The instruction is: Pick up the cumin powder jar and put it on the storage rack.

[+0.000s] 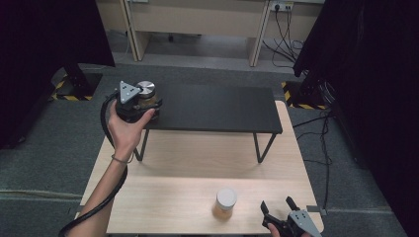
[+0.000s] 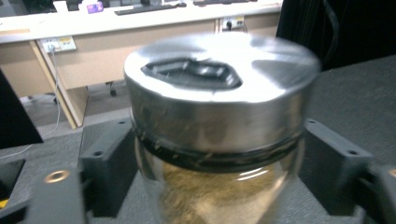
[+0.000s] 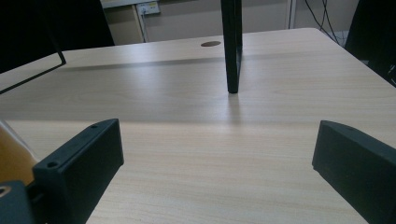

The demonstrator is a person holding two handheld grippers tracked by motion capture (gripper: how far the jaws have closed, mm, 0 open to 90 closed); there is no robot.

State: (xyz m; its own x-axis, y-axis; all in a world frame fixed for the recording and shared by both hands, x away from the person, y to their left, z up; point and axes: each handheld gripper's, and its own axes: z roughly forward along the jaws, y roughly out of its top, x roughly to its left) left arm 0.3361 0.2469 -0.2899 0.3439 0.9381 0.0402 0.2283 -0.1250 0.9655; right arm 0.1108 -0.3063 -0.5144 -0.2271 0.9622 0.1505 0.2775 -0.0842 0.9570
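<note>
At about ten o'clock on the table, the person's left gripper (image 1: 141, 102) is clamping a glass jar with a metal lid (image 1: 146, 89) at the near-left corner of the black shelf (image 1: 217, 106), and the left gripper view is showing the jaws pressing the glass on both sides just below the lid (image 2: 219, 88), with golden-brown contents underneath. Whether the jar is already resting on the shelf or hanging just above it, I cannot tell. Down at five o'clock, the right gripper (image 1: 280, 206) is idling on the wooden table (image 1: 188, 163) with its jaws spread wide and nothing between them, while a second jar (image 1: 226, 202) is standing just beside it toward the left. What is worrying me is how close the held jar is sitting to the shelf's corner: if the jaws are opening before its base is fully on the board, it is likely tipping off the edge and dropping to the table or floor. Smooth glass gripped high near the lid could also be slipping or swinging if the hand is twisting. The right gripper, swinging left carelessly, could be knocking over the second jar.
</note>
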